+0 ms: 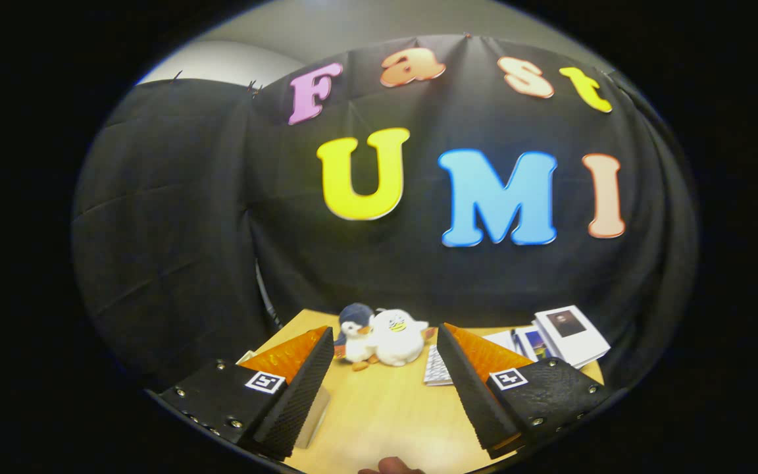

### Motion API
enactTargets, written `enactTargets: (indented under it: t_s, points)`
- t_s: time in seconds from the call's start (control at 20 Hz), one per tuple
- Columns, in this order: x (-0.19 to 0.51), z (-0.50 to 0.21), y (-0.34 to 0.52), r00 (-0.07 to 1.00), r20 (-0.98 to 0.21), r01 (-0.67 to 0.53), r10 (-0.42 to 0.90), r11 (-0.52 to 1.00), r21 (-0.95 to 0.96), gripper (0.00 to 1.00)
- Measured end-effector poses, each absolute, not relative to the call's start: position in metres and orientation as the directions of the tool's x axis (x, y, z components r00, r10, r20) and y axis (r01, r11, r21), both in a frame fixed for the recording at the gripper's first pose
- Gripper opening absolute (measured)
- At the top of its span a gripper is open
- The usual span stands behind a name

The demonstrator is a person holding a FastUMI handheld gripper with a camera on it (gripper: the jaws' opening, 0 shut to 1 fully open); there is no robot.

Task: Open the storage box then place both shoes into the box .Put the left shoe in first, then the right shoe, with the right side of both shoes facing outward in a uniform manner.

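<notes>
Seemingly nothing settled progress: the claw [385, 368] gaped wide, holding nothing, above the pale wooden counter [379, 421], two plush penguins [382, 342] beyond.

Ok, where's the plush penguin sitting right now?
In the gripper view, the plush penguin sits on the wooden table beyond the open gripper, leaning against a white plush toy, before the black cloth wall.
</notes>
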State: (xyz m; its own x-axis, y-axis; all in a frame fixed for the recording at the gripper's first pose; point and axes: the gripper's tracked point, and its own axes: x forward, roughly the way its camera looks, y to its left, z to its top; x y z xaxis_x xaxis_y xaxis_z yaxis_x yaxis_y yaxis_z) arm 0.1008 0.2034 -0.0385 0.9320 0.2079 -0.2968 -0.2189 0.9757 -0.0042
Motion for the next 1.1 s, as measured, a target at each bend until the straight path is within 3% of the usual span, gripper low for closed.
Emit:
enactTargets:
  t_s: [0.15,0.5,0.75,1.1]
  points:
    - [0.075,0.005,0.174,0.969,-0.198,-0.158,0.145,0.986,-0.049,0.97]
    - [0.027,0.037,0.127,0.993,-0.099,-0.061,0.061,0.998,-0.001,0.97]
    - [0.021,0.045,0.091,0.997,-0.078,-0.007,0.014,0.996,0.088,0.97]
    - [0.031,0.048,0.081,0.998,-0.061,0.013,-0.009,0.998,0.061,0.98]
